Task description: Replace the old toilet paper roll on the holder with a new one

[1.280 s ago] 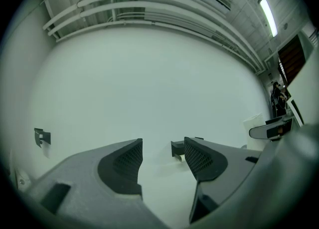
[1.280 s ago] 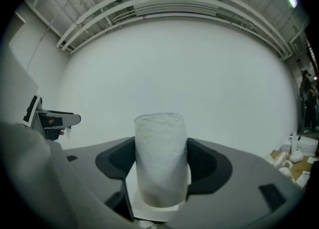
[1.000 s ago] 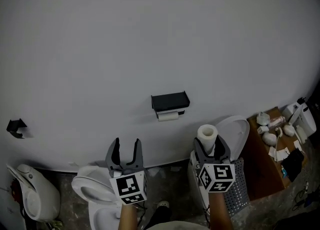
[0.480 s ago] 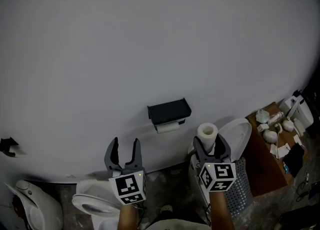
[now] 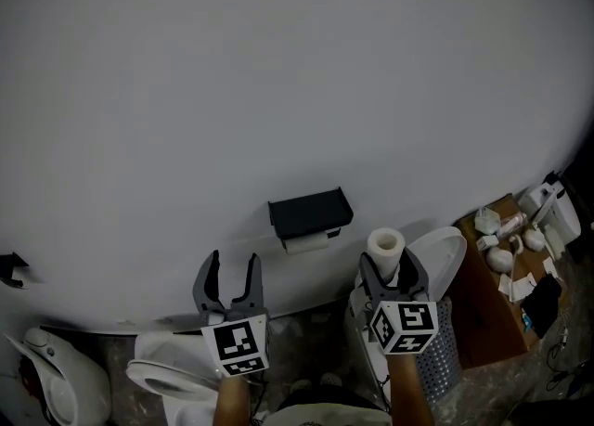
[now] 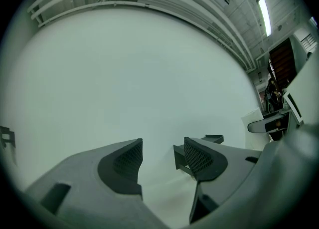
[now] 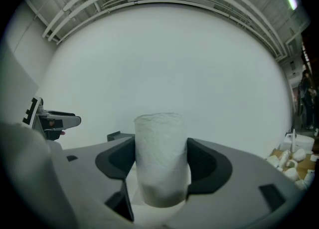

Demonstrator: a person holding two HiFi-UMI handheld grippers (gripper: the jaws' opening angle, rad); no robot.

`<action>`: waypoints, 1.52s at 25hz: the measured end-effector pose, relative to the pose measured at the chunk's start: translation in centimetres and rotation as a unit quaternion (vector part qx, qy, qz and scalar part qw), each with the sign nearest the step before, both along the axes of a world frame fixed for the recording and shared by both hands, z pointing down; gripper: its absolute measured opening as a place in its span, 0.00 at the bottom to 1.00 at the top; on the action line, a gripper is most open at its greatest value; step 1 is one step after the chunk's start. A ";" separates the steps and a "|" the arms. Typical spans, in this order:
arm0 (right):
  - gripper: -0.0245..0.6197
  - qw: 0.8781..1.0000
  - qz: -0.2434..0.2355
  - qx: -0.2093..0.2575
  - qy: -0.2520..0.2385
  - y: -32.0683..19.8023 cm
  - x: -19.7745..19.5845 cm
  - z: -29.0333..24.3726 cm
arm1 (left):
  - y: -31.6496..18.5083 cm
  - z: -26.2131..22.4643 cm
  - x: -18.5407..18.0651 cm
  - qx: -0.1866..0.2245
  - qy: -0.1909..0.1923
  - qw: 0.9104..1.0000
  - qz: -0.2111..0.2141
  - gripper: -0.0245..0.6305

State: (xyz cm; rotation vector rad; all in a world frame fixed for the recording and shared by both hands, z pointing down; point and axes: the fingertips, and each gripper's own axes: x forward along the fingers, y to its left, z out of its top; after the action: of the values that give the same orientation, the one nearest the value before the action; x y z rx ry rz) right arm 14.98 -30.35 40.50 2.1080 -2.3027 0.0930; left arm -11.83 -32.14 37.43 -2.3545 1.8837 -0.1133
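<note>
White wall (image 5: 278,71) fills nearly every view, plain behind two grippers held level side by side. Of the two, the right gripper (image 5: 393,274) has its jaws spread wide and pressed on either side of the new roll (image 5: 386,250). That roll stands upright between them: full, white, softly textured, its hollow core showing on top. By contrast the left gripper (image 5: 229,274) is open, with only wall between its ribbed pads (image 6: 127,160). Two rolls in all; the old roll (image 5: 308,243) is thin and lies sideways directly under the single black holder (image 5: 309,213) fixed to the wall, above and between the grippers. Lower down sit a white toilet bowl (image 5: 172,373) by the left gripper and a metal mesh bin (image 5: 447,352) just beside the right
</note>
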 end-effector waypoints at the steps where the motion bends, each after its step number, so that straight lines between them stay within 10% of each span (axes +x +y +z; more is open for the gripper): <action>1: 0.51 1.000 -0.002 -0.001 0.001 -0.3 0.3 -0.1 | -0.2 -0.1 0.2 0.000 -0.002 1.000 -0.001 0.41; 11: 0.51 1.000 -0.004 0.001 -0.003 -1.8 2.2 -0.2 | -1.0 0.2 1.4 -0.005 -0.015 1.000 -0.008 0.41; 17: 0.51 1.000 -0.009 -0.003 -0.003 -2.0 2.6 0.5 | -1.2 1.2 3.6 0.000 -0.121 0.993 0.013 0.41; 25: 0.51 1.000 0.004 -0.011 -0.003 -1.9 4.5 1.2 | -1.5 4.8 8.4 0.002 -0.293 0.953 0.082 0.41; 38: 0.51 1.000 0.023 -0.020 -0.003 -1.3 6.9 2.0 | -2.8 11.1 13.1 -0.009 -0.512 0.852 0.112 0.41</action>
State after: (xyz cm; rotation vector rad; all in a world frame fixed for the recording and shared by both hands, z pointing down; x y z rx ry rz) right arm 21.86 -31.60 42.47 2.1455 -2.2357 0.1453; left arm 1.26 -34.97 48.57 -1.8333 1.0563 -1.1030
